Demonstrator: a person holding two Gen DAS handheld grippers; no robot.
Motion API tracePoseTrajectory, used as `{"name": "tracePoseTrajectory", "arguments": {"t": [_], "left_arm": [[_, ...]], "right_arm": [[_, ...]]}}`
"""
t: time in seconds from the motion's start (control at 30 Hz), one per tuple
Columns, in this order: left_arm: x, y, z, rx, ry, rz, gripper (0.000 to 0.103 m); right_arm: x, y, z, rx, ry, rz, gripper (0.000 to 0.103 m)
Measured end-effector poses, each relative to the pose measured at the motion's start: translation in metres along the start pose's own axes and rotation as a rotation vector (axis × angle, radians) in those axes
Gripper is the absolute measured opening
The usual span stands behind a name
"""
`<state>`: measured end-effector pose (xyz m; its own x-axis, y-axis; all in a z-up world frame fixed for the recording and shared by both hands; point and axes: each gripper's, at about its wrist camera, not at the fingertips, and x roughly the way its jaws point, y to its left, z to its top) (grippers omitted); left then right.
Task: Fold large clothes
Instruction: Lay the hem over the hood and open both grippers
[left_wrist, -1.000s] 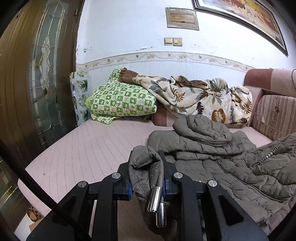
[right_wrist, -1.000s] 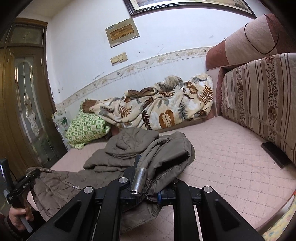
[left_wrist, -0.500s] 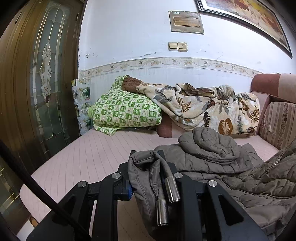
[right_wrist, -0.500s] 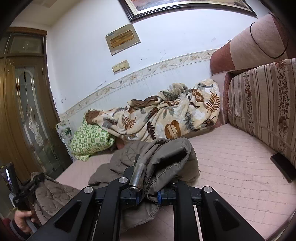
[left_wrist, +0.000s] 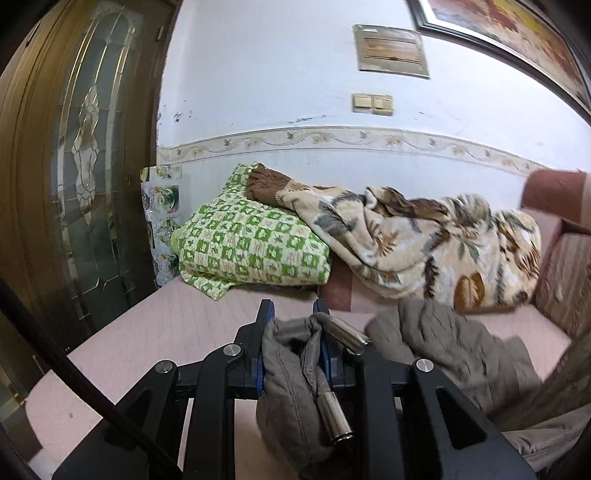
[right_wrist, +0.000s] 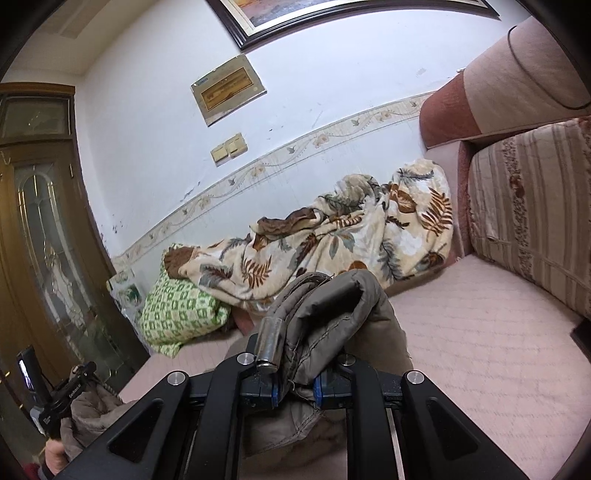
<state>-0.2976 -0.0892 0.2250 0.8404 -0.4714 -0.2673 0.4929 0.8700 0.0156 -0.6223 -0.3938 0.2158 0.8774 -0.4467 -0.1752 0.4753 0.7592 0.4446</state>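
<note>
Left claw (left_wrist: 291, 343) clamped on a bunched hem of the brown padded jacket (left_wrist: 454, 350); right claw (right_wrist: 295, 373) likewise closed on a thick folded edge of the same jacket (right_wrist: 332, 317). Jacket held up at both grips, remainder trailing onto the pink sofa seat (right_wrist: 480, 332).

Risks, as judged: slippage of the bulky, slick fabric from either claw under its own hanging weight; snagging of the dangling metal cord ends (left_wrist: 334, 421) between the jaws; an uneven fold if the two claws were lowered at different heights; dragging of the trailing part against the floral blanket (left_wrist: 424, 243).

Counts: claws, two; jacket, one; metal cord ends, two in the left view, one (right_wrist: 269, 343) in the right; floral blanket, one; green checked pillow (left_wrist: 251, 251), one; striped back cushion (right_wrist: 532, 214), one.
</note>
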Motion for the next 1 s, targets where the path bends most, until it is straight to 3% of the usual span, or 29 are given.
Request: {"name": "tracePoseTrajectory", "arguments": {"t": [0.3, 0.53, 0.6, 0.63, 0.67, 0.73, 0.87, 1.0], "left_arm": [[0.110, -0.019, 0.035, 0.013, 0.036, 0.043, 0.021], [0.215, -0.033, 0.038, 0.035, 0.164, 0.093, 0.021], [0.234, -0.030, 0.038, 0.031, 0.196, 0.105, 0.025], [0.242, -0.028, 0.038, 0.032, 0.215, 0.111, 0.035], [0.250, -0.025, 0.038, 0.030, 0.229, 0.125, 0.049], [0.260, -0.019, 0.038, 0.031, 0.246, 0.155, 0.061], [0.263, 0.002, 0.039, -0.005, 0.271, 0.173, 0.061], [0.238, -0.002, 0.038, -0.034, 0.274, 0.089, 0.061]], "right_arm": [[0.092, -0.015, 0.020, 0.040, 0.006, -0.021, 0.013], [0.184, -0.046, 0.014, 0.055, 0.062, -0.127, 0.013], [0.200, -0.057, 0.010, 0.074, 0.080, -0.145, 0.013], [0.209, -0.062, 0.008, 0.084, 0.087, -0.158, 0.013], [0.216, -0.068, 0.006, 0.092, 0.094, -0.171, 0.013], [0.228, -0.079, 0.001, 0.100, 0.107, -0.204, 0.013], [0.244, -0.102, -0.010, 0.111, 0.138, -0.281, 0.013], [0.252, -0.119, -0.016, 0.158, 0.204, -0.278, 0.021]]}}
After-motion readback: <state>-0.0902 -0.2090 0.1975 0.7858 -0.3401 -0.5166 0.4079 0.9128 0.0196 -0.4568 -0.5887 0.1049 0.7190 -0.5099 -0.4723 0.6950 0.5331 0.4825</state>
